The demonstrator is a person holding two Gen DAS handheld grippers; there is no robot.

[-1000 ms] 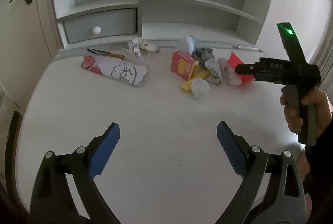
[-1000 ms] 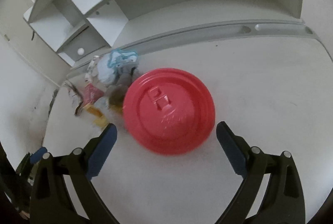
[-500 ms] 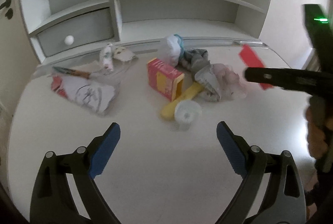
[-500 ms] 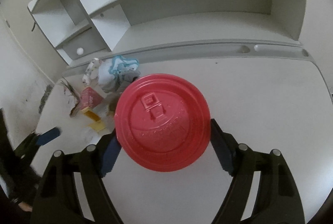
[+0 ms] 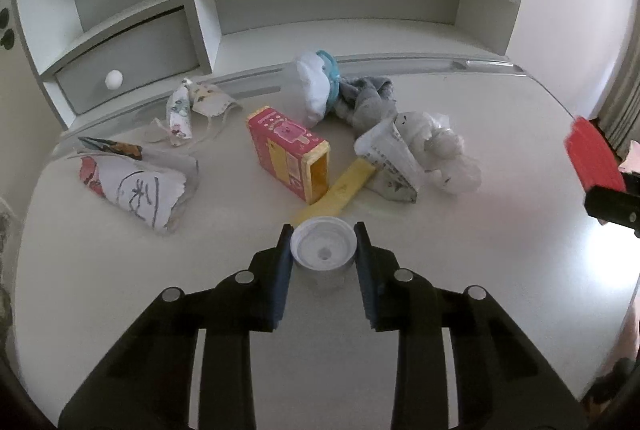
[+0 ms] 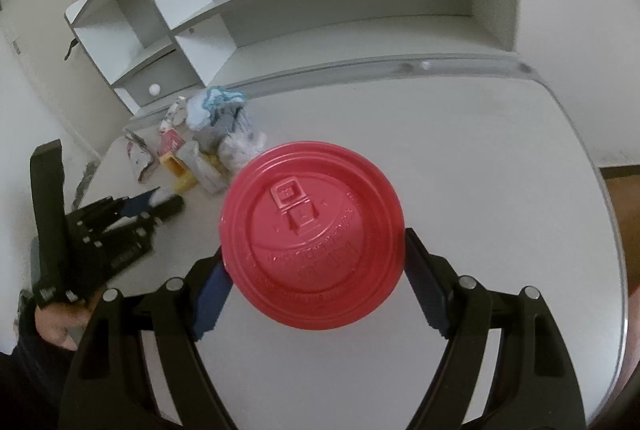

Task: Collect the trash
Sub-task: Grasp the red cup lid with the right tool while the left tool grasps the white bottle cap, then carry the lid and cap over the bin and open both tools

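Note:
A small clear cup with a white rim stands on the white table in front of the trash pile. My left gripper has its jaws closing around this cup, and both blue pads touch its rim. In the right wrist view my left gripper shows at the left. My right gripper is shut on a red cup with a red lid and holds it above the table. That red cup also shows at the right edge of the left wrist view.
The pile holds a pink box, a yellow wrapper, crumpled drawn paper, face masks, a white and blue cloth, a grey sock and a plastic bag. A shelf unit with a drawer stands behind.
My left gripper came forward to the small cup and closed around it. My right gripper closed on the red cup and raised it off the table.

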